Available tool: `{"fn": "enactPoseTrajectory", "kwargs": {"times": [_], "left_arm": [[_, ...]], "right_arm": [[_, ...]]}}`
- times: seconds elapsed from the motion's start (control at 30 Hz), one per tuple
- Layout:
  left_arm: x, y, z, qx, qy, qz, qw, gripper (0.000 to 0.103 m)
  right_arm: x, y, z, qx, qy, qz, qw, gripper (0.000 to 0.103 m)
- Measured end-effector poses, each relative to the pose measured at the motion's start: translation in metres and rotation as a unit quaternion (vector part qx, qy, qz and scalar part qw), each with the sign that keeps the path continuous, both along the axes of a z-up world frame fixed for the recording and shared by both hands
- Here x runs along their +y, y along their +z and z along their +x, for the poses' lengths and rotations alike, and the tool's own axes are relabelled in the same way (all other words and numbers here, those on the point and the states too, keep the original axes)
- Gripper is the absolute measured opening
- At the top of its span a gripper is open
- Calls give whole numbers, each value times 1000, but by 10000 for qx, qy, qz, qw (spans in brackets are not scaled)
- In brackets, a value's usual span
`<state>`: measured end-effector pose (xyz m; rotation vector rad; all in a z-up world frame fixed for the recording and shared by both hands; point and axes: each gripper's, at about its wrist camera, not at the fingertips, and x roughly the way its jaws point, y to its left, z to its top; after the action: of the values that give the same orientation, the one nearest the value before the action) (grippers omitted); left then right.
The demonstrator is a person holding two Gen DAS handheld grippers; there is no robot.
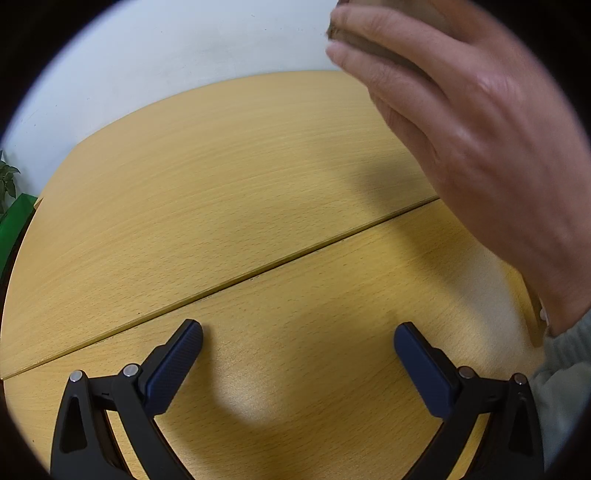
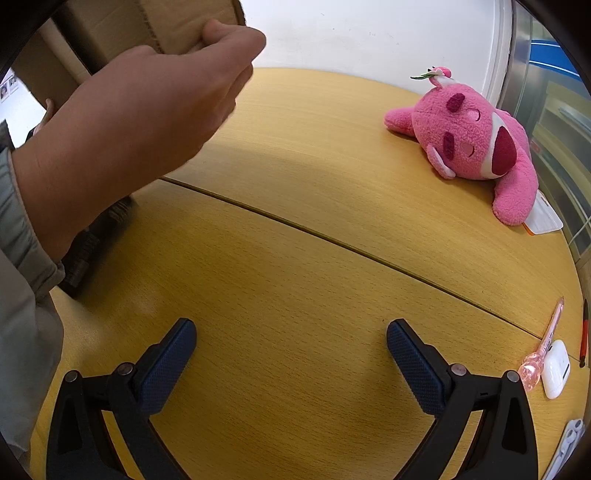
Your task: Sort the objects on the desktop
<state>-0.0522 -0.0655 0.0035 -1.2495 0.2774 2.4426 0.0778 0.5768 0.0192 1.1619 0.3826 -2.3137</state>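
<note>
Sorting not yet begun on a yellow wood-grain tabletop (image 2: pixel 295 258). Right gripper (image 2: pixel 291 347) low over bare wood, jaws spread wide and holding nothing; left gripper (image 1: pixel 298 347) likewise, jaws wide apart and empty above a bare stretch crossed by a seam. All loose items grouped to the right of the right gripper: a pink plush toy (image 2: pixel 476 147) lying on its side far ahead and right, near the wall; a pink pen (image 2: pixel 543 343) close by at right, long axis running roughly away from the camera, touching or just beside a white earbud case (image 2: pixel 556 369). Nothing to sort visible in the left wrist view. A bare hand (image 2: pixel 147 110) gripping a cardboard box (image 2: pixel 159 22) up at the left. Right gripper clearly nearer to pen and case; likely next move a swing rightward, jaws set across the pen's length.
</note>
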Motion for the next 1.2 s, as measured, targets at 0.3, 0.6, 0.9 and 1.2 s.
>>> {"fn": "enactPoseTrajectory", "kwargs": {"times": [0.3, 0.6, 0.9, 1.2], "left_arm": [[1, 1, 0, 0, 26, -2, 10000, 103], [2, 3, 1, 4, 36, -1, 10000, 103], [4, 5, 3, 3, 38, -3, 10000, 103], [4, 4, 3, 4, 49, -2, 10000, 103]], "right_arm": [[1, 0, 0, -3, 1, -1, 10000, 103], [1, 0, 0, -5, 0, -2, 10000, 103], [3, 0, 0, -7, -2, -4, 10000, 103], [2, 1, 1, -9, -4, -3, 10000, 103]]}}
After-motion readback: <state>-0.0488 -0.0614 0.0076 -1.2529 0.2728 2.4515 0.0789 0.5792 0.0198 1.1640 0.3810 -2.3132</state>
